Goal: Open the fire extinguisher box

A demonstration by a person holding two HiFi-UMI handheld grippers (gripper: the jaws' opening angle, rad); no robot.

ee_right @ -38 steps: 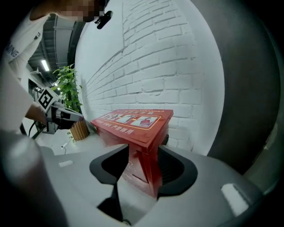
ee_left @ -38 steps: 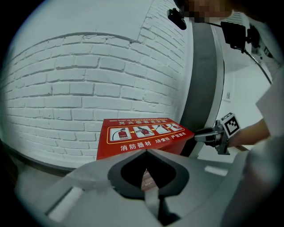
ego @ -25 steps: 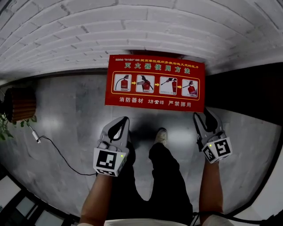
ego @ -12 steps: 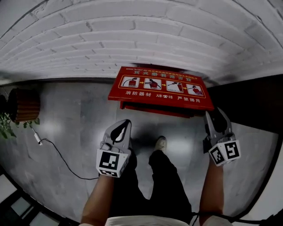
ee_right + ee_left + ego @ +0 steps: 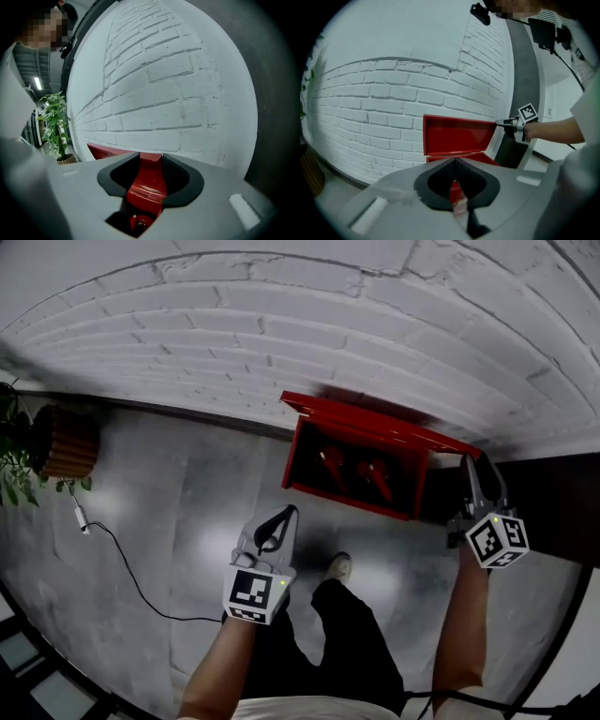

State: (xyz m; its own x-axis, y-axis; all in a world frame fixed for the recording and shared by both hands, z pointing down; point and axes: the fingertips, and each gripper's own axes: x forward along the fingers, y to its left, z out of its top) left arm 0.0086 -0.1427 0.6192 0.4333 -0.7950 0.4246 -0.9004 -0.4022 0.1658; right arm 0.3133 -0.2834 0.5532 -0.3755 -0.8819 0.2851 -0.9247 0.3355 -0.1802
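The red fire extinguisher box (image 5: 412, 491) stands on the floor against the white brick wall. Its lid (image 5: 375, 420) is swung up, so two red extinguishers (image 5: 333, 463) show inside. My right gripper (image 5: 476, 465) is shut on the lid's right corner. Its jaws have closed a little in the last second with the lid edge (image 5: 149, 176) between them. My left gripper (image 5: 284, 514) hovers in front of the box, lower and to the left, shut and holding nothing. In the left gripper view the raised lid (image 5: 457, 136) faces me, with the right gripper (image 5: 499, 123) at its right corner.
A potted plant in a slatted wooden pot (image 5: 61, 442) stands at the left by the wall. A thin cable (image 5: 122, 559) runs over the grey floor. The person's legs and a shoe (image 5: 339, 568) are just in front of the box. A dark panel (image 5: 553, 502) lies to the right.
The lid, which lay closed with its instruction label up, has swung up towards the wall. My right gripper rose with it. My left gripper also rose a little.
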